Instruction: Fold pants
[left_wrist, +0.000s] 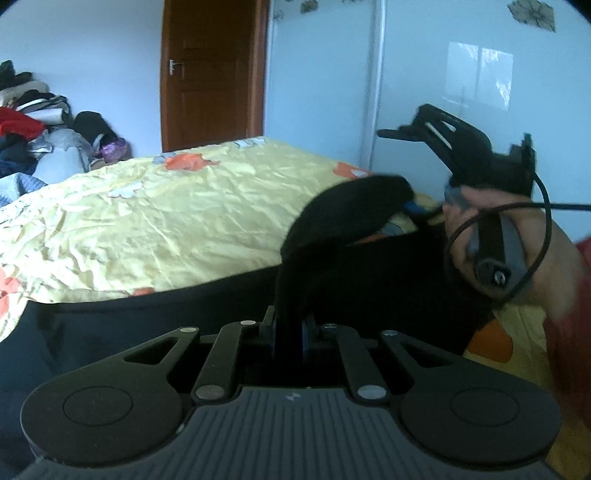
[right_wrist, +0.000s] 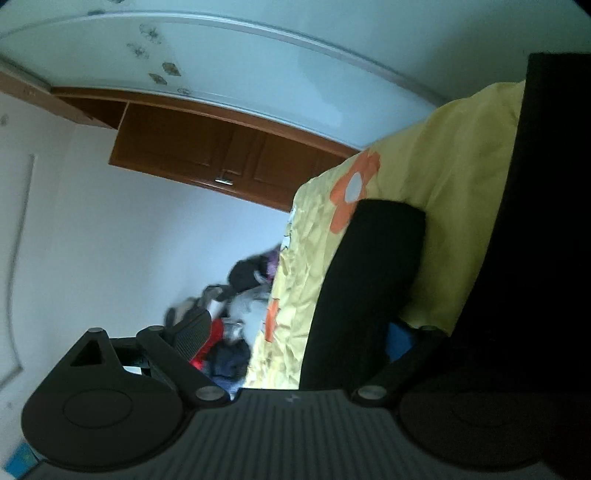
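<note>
The black pants (left_wrist: 147, 317) lie across the yellow bedsheet (left_wrist: 166, 221). My left gripper (left_wrist: 290, 328) is shut on a strip of their fabric, which rises from between the fingers and arcs up to the right (left_wrist: 351, 214). My right gripper (left_wrist: 399, 170), held in a hand (left_wrist: 517, 258), stands at the far end of that strip. In the right wrist view the picture is rolled sideways. There the black strip (right_wrist: 369, 288) runs between the wide jaws of the right gripper (right_wrist: 295, 328), close to the blue pad (right_wrist: 399, 341) and far from the other finger (right_wrist: 194, 330). More black fabric (right_wrist: 535, 258) fills the right side.
A pile of mixed clothes (left_wrist: 37, 129) is heaped past the bed's left end. A brown door (left_wrist: 214, 74) and a white wardrobe (left_wrist: 443, 74) stand behind the bed. A black cable (left_wrist: 546, 206) loops round the right gripper's handle.
</note>
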